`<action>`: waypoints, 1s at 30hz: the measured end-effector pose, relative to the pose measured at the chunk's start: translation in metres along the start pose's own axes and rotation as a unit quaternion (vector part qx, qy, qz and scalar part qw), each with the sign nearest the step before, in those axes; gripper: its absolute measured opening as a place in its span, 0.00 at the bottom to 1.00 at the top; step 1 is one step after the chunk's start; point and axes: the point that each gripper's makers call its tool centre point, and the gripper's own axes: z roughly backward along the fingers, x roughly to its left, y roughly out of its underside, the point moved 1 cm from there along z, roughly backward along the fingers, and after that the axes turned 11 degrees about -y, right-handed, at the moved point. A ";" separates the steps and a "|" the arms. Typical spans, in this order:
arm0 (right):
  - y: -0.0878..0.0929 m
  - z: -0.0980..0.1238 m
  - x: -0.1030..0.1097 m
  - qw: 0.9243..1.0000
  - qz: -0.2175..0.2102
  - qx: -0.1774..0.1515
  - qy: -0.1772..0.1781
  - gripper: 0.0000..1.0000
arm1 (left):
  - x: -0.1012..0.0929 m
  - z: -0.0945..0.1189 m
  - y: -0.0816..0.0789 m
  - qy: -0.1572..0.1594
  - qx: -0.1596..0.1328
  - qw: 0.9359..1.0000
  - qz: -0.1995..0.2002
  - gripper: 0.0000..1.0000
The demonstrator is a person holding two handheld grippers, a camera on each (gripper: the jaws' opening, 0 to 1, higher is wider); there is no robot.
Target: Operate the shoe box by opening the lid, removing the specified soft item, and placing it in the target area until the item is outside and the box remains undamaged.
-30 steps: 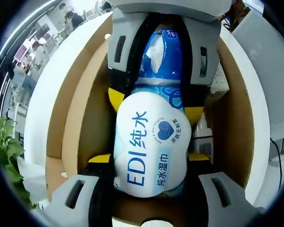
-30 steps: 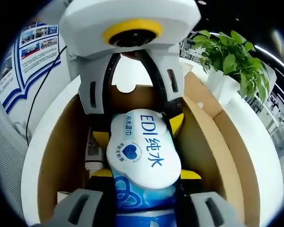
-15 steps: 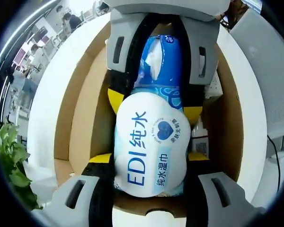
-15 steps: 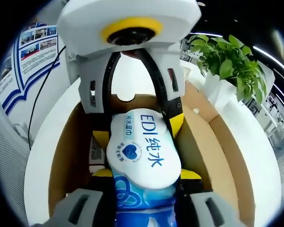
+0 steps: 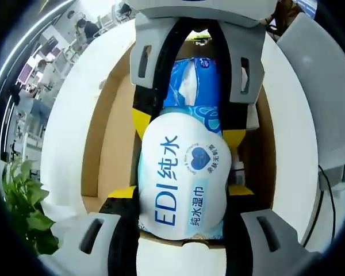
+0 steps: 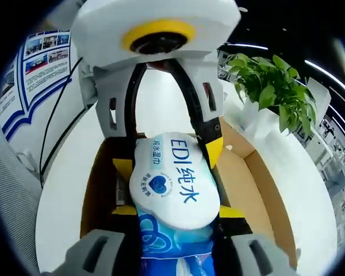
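A white and blue pack of wet wipes (image 5: 183,178) (image 6: 173,183) hangs above the open cardboard shoe box (image 5: 112,138) (image 6: 244,178), held at both ends. My left gripper (image 5: 183,192) is shut on the white end of the pack, its yellow-tipped jaws pressing both sides. My right gripper (image 6: 177,211) is shut on the blue end. Each gripper faces the other: the right gripper (image 5: 187,129) reaches in from the top of the left gripper view, and the left gripper (image 6: 168,156) does the same in the right gripper view. The box lies below on a round white table (image 5: 69,132) (image 6: 63,195).
Paper slips and a label (image 5: 241,172) lie in the box along one wall. A potted green plant (image 5: 29,207) (image 6: 270,86) stands on the table near one box end. A black cable (image 6: 52,138) runs over the table edge. A poster (image 6: 40,52) hangs behind.
Both grippers have risen with the pack held between them; the box and table look smaller and farther below. The grip on the pack is unchanged.
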 end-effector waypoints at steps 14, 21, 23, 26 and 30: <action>-0.012 0.047 0.004 1.000 0.005 -0.003 0.006 0.43 | 0.010 0.030 -0.037 -0.007 -0.009 1.000 -0.007 0.58; -0.011 0.072 0.006 1.000 0.005 -0.007 0.020 0.43 | 0.012 0.039 -0.059 -0.012 -0.016 1.000 -0.016 0.58; -0.009 0.079 0.005 1.000 0.006 -0.007 0.025 0.43 | 0.012 0.041 -0.065 -0.014 -0.017 1.000 -0.019 0.58; -0.006 0.090 0.008 1.000 0.006 -0.007 0.026 0.43 | 0.011 0.044 -0.077 -0.014 -0.020 0.999 -0.020 0.58; -0.001 0.104 0.011 1.000 0.005 -0.006 0.027 0.43 | 0.007 0.047 -0.092 -0.013 -0.024 0.999 -0.020 0.58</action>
